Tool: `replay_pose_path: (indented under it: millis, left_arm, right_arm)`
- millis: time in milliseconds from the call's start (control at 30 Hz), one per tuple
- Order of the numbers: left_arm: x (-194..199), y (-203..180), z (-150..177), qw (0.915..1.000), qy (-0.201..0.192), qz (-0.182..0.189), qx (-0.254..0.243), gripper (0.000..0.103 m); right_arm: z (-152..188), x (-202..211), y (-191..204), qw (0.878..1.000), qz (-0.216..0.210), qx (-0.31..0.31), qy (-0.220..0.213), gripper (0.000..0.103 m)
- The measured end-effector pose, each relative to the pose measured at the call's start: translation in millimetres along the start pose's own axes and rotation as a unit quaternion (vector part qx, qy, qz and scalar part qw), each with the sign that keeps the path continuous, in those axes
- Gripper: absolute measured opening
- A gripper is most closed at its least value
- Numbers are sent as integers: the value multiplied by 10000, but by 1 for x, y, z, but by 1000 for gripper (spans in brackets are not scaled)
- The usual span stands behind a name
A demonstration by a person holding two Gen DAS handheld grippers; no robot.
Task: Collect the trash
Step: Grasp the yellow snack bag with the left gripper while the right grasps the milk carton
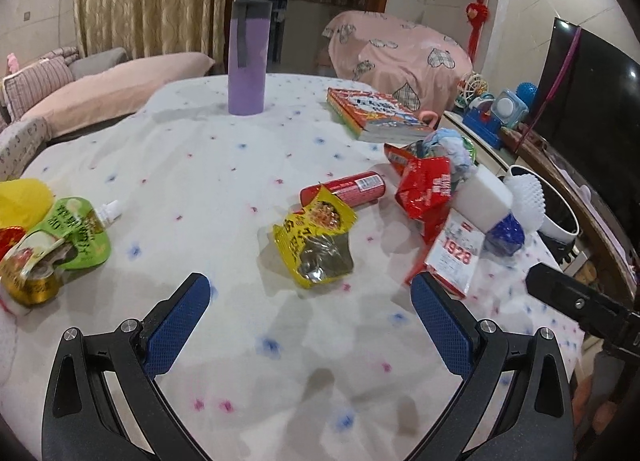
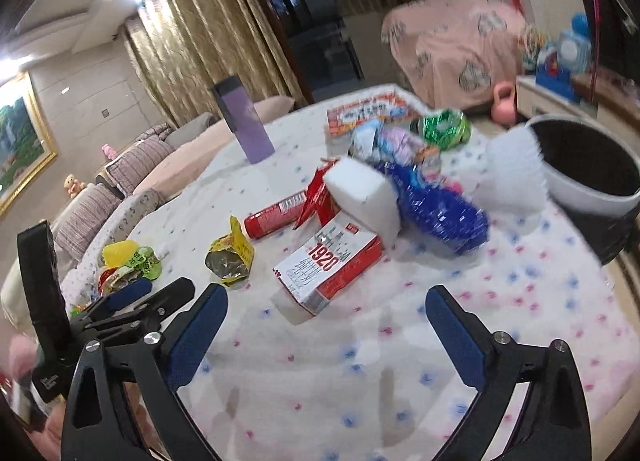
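Two tools, left tool (image 1: 310, 293) and right tool (image 2: 326, 307), tilt down over the table (image 1: 240, 341), jaws wide, empty.

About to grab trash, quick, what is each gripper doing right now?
Left gripper: open, holding nothing.
Right gripper: open, holding nothing.

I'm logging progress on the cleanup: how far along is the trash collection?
Nothing looks collected yet. The left gripper and right gripper are both open and empty above the tablecloth. The yellow wrapper, red can and 1928 box remain out; what the bin holds can't be seen.
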State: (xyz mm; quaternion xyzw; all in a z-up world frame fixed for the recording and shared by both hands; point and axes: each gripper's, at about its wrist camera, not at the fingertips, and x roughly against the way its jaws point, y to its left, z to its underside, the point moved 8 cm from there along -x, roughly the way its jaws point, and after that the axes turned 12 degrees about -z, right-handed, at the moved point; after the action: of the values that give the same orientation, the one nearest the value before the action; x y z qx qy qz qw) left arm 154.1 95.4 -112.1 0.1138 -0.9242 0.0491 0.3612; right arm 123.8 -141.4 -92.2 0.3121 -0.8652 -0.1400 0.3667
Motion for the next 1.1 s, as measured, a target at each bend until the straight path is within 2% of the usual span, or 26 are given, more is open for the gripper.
replay_pose_path:
  millis: [167, 300, 367, 400, 467, 500, 533, 567, 600, 633, 733, 800, 833, 867, 900, 1000, 1100]
  left_arm:
    - [-22, 2, -9, 9998, 142, 24, -139, 101]
    - [-44, 0, -6, 9988, 413, 52, -248, 90]
    - [-56, 0, -3, 9978, 611, 137, -214, 74]
    - [-62, 0, -1, 9970, 723, 186, -196, 69]
    - [-68, 0, 2, 9961, 840, 234, -159, 50]
    - [-69, 0, 2, 9961, 846, 219, -155, 47]
    - [-68, 1, 1, 9963, 814, 236, -142, 37]
    - [-67, 0, 1, 9961, 813, 311, -124, 23]
    - [-66, 0, 2, 9960, 828, 324, -117, 21]
    - [-65, 1, 2, 9961, 815, 305, -113, 14]
    - [-57, 3, 3, 9968, 739, 312, -57, 12]
    - [-48, 3, 5, 9970, 695, 335, -3, 11]
    - [-46, 2, 5, 9971, 676, 343, 8, 11]
    - [-42, 1, 6, 9972, 662, 359, 18, 11]
    - [-38, -1, 7, 9972, 650, 382, 22, 11]
    - [-29, -5, 8, 9976, 578, 382, 49, 11]
    - [-21, -5, 9, 9976, 547, 402, 139, 11]
  right_arm:
    - [-6, -31, -2, 9992, 99, -327, 221, 92]
    - [-9, -56, -10, 9973, 206, -594, 371, 90]
    - [-9, -65, -16, 9960, 298, -713, 458, 90]
    - [-9, -69, -19, 9953, 334, -758, 507, 90]
    - [-7, -76, -25, 9937, 371, -884, 579, 89]
    - [-6, -79, -28, 9930, 366, -934, 618, 87]
    - [-3, -82, -32, 9921, 337, -1013, 665, 81]
    - [-3, -80, -34, 9923, 312, -1021, 631, 80]
    - [-3, -78, -34, 9927, 289, -1010, 594, 74]
    - [-3, -76, -35, 9924, 222, -1055, 593, 68]
    - [-2, -68, -34, 9928, 36, -1070, 544, 54]
    - [-1, -60, -30, 9941, -20, -934, 544, 51]
    - [1, -56, -30, 9944, -63, -906, 540, 29]
    - [2, -52, -31, 9944, -109, -914, 528, 17]
    - [3, -48, -32, 9942, -132, -923, 528, 13]
    - [3, -37, -38, 9946, -89, -899, 518, 12]
    - [5, -34, -41, 9926, -235, -1058, 542, 21]
